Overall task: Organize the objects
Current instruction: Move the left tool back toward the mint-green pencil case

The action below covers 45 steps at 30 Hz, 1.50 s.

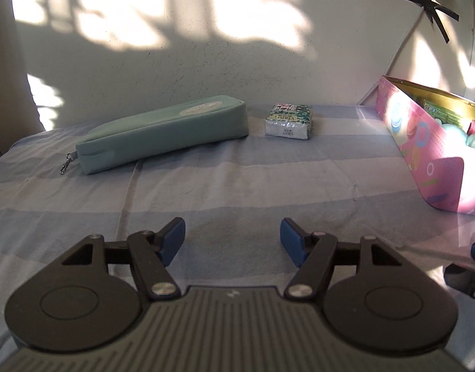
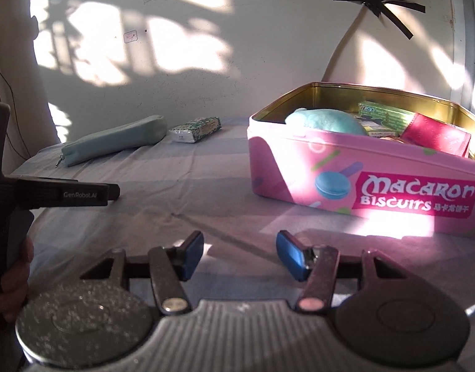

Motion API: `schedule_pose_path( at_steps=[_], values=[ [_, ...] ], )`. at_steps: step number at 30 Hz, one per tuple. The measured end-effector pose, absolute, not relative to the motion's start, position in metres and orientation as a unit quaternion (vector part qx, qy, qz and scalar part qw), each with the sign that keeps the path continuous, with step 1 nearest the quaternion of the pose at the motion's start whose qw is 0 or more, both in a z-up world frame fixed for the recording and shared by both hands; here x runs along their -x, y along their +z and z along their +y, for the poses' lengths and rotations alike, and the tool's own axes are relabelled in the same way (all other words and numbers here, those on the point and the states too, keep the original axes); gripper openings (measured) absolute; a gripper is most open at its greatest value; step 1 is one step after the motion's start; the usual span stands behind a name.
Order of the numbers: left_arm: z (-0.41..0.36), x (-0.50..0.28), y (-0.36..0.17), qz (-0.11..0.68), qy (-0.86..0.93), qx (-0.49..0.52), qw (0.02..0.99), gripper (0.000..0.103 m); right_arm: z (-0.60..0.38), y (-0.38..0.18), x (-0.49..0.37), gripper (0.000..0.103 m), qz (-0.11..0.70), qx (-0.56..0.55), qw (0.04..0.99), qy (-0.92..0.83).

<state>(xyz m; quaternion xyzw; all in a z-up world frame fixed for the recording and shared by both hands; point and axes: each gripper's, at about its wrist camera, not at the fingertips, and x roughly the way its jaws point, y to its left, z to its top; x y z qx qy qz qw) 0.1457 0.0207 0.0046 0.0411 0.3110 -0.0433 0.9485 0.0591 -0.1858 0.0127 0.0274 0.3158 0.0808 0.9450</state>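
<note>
Striped bedsheet [image 1: 237, 179] under patchy sunlight, white wall behind. Left gripper [image 1: 232, 241] and right gripper [image 2: 239, 255] both empty, jaws apart. Pencil case [image 1: 163, 133] and tissue pack [image 1: 289, 121] lie side by side near the wall, apart; biscuit tin [image 2: 330, 167] sits to their right, already part filled. Step, as judged: reaching for the next item. Next move needs jaws straddling the case. Tin contents partly hidden; the blue thing is possibly a plush toy.

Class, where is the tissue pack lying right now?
The tissue pack lies on the striped cloth near the wall, just right of the green pencil case and left of the pink tin.
</note>
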Motion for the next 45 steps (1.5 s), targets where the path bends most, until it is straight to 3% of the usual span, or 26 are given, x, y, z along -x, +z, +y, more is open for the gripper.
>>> schedule_pose_path(
  at_steps=[3, 5, 11, 45],
  values=[
    [0.026, -0.148, 0.003, 0.318, -0.044, -0.023, 0.947, 0.074, -0.170, 0.012, -0.065, 0.055, 0.320, -0.006, 0.942, 0.096],
    [0.030, -0.150, 0.003, 0.324, -0.041, -0.009, 0.945, 0.085, -0.160, 0.011, -0.068, 0.056, 0.321, 0.011, 0.941, 0.106],
    [0.032, -0.153, 0.001, 0.332, -0.046, -0.001, 0.942, 0.091, -0.153, 0.011, -0.072, 0.061, 0.324, 0.024, 0.938, 0.118],
    [0.033, -0.153, 0.001, 0.334, -0.046, 0.003, 0.942, 0.097, -0.149, 0.011, -0.074, 0.066, 0.325, 0.023, 0.938, 0.121]
  ],
)
